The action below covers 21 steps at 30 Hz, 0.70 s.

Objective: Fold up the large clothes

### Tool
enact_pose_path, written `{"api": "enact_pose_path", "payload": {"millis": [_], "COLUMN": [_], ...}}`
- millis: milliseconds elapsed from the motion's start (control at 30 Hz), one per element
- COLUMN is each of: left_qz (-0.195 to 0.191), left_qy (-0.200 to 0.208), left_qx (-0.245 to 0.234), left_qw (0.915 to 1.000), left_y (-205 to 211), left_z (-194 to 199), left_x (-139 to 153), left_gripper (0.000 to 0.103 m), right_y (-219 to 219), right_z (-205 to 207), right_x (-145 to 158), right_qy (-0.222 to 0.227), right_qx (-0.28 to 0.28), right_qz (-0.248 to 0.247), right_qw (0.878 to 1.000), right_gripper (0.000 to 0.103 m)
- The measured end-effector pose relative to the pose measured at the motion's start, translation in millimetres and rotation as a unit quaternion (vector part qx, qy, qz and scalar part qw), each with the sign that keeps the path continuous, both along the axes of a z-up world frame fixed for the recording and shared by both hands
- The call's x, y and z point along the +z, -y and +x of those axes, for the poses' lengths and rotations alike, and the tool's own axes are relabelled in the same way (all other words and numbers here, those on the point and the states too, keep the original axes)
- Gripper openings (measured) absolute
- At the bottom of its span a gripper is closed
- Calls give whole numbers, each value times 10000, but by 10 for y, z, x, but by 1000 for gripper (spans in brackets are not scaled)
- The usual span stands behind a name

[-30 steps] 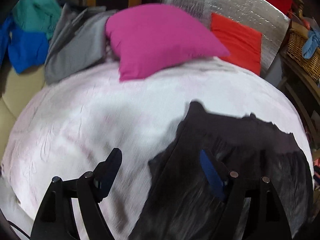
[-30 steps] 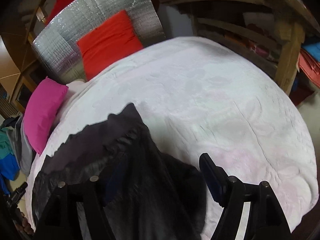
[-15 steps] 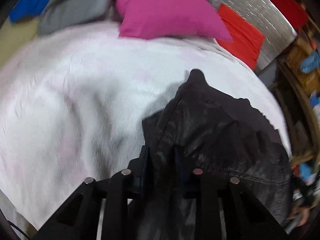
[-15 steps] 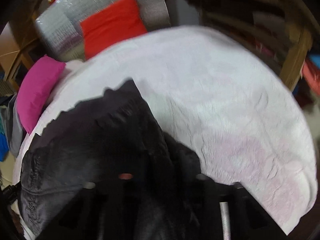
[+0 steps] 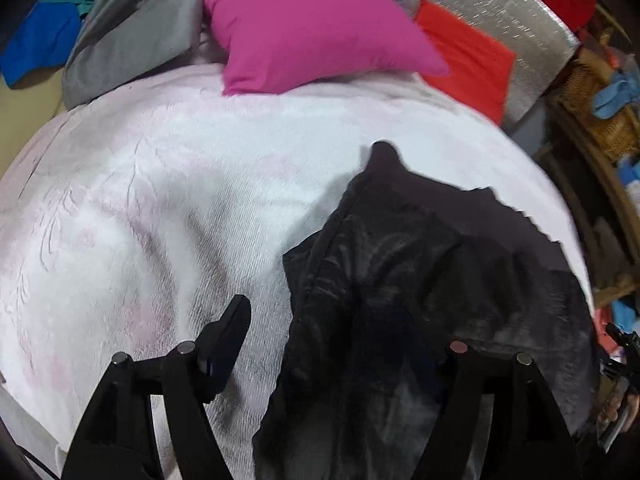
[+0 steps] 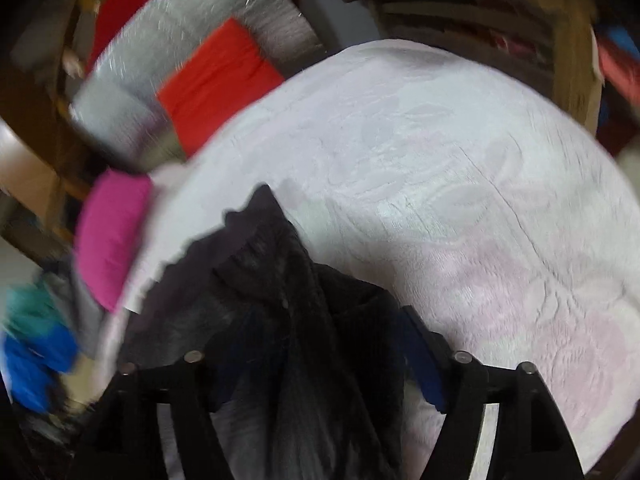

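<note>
A black garment [image 5: 420,260] lies crumpled on the white and pink bedcover [image 5: 160,200], toward its right half. My left gripper [image 5: 332,340] hovers over the garment's left edge with its jaws opening. Its left finger [image 5: 228,336] is over bare cover, and the garment's edge lies loose between the fingers. In the blurred right wrist view, the garment [image 6: 280,280] bunches up between the jaws of my right gripper [image 6: 320,356], which are also opening. Its blue-padded right finger [image 6: 420,352] stands clear of the cloth, beside the cover [image 6: 460,200].
A pink pillow [image 5: 312,28] and a red cushion [image 5: 468,64] lean at the head against a silver foil panel [image 5: 500,4]. Grey clothes [image 5: 132,40] and a blue cloth [image 5: 36,44] pile at the far left. A wicker basket [image 5: 608,128] and wooden furniture [image 6: 572,64] flank the right.
Both grippers were wide a second ago, pinched shut on the black garment half a second ago, and now stand wide again. The right wrist view has swung and blurred.
</note>
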<state>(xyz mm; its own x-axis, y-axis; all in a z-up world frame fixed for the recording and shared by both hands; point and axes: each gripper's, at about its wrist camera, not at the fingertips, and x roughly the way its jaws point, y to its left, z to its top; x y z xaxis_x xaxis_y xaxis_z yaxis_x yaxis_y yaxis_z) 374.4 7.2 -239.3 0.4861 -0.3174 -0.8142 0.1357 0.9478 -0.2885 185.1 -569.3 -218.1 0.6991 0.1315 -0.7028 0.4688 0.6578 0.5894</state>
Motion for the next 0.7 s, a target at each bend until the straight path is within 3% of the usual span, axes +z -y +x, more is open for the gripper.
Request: {"api": "enact_pose_path", "payload": {"millis": [133,367,467,533,633,700], "left_qz": [-590,-1521,-1649,-1720,-2064,-1965], "left_qy": [-111,-1083,-1516,-1450,-1551,-1500], "left_qx": [-177,-583,-761,-798,-976,-988], "left_qw": [9980,9807,9716,9711,9612,9639], "left_y": [-155,-183,-81,-54,33,92], "left_z": [24,72,98,83,70,70], "left_x": [0,-312,-476,-452,-451,-439], "left_gripper": [79,81,83,87,87,87], "right_y": [148,81,-23,-106,-318,-446], "right_z": [-188,-79,32,85,196,228], "right_x": [-149,-524,-578,-552,-506,-438], "right_qy": [108,-91,-119,-26,-66,-6], "right_qx": [114,885,1002,1071,1295,1412], "right_qz": [727,1465,1324,1246,854,692], "right_qw": [9972,9852,9860,9864,9879,9876], "right_gripper": [76,77,83,84,85,85]}}
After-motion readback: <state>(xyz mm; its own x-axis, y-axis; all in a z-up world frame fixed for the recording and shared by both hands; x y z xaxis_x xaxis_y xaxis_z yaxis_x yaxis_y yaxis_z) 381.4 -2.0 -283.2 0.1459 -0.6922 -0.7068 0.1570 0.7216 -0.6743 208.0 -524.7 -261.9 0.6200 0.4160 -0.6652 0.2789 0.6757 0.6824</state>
